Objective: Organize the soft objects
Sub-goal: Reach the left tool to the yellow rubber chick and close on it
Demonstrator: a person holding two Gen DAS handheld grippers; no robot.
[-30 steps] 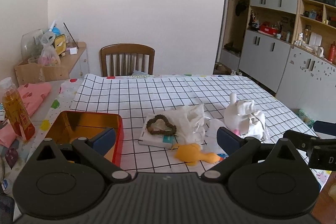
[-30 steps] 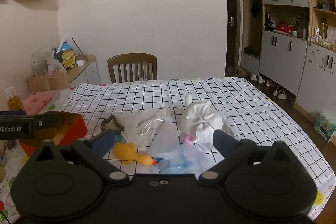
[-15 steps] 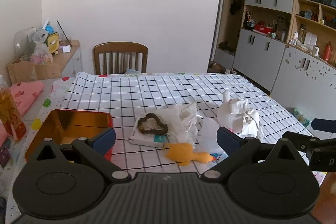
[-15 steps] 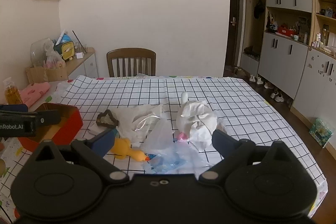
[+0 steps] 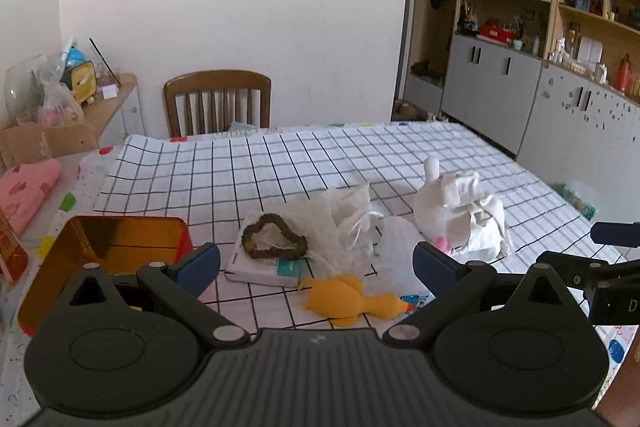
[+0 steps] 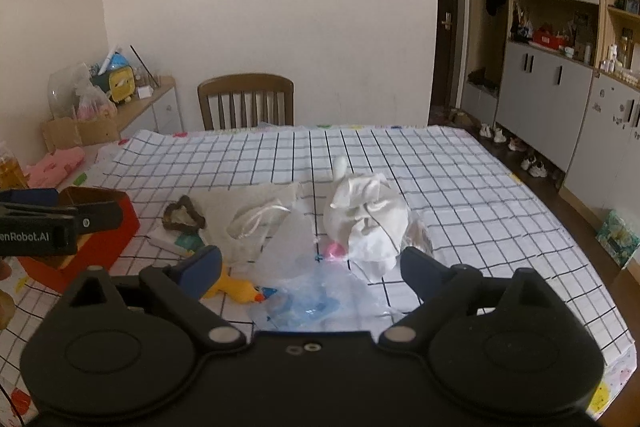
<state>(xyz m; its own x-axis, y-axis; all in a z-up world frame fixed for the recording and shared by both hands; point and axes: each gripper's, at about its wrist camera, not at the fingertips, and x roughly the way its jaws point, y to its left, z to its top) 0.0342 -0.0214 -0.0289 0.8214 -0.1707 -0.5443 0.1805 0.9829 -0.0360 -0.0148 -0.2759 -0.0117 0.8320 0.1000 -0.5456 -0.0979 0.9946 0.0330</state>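
Two claws, left claw [image 5: 316,265] and right claw [image 6: 310,267], both spread apart, empty, above desk [image 5: 280,163]. Yellow duck toy [image 5: 352,301] lies flat; white plush [image 5: 456,215] crumpled.

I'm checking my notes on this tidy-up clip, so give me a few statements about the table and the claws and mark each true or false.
1. Both claws are open and empty. True: the left claw and right claw hold nothing.
2. The yellow duck toy is inside the red tin. False: it lies on the checked tablecloth.
3. The dark heart-shaped ring rests on a white box. True.
4. The white plush sits on the wooden chair. False: it is on the tablecloth.
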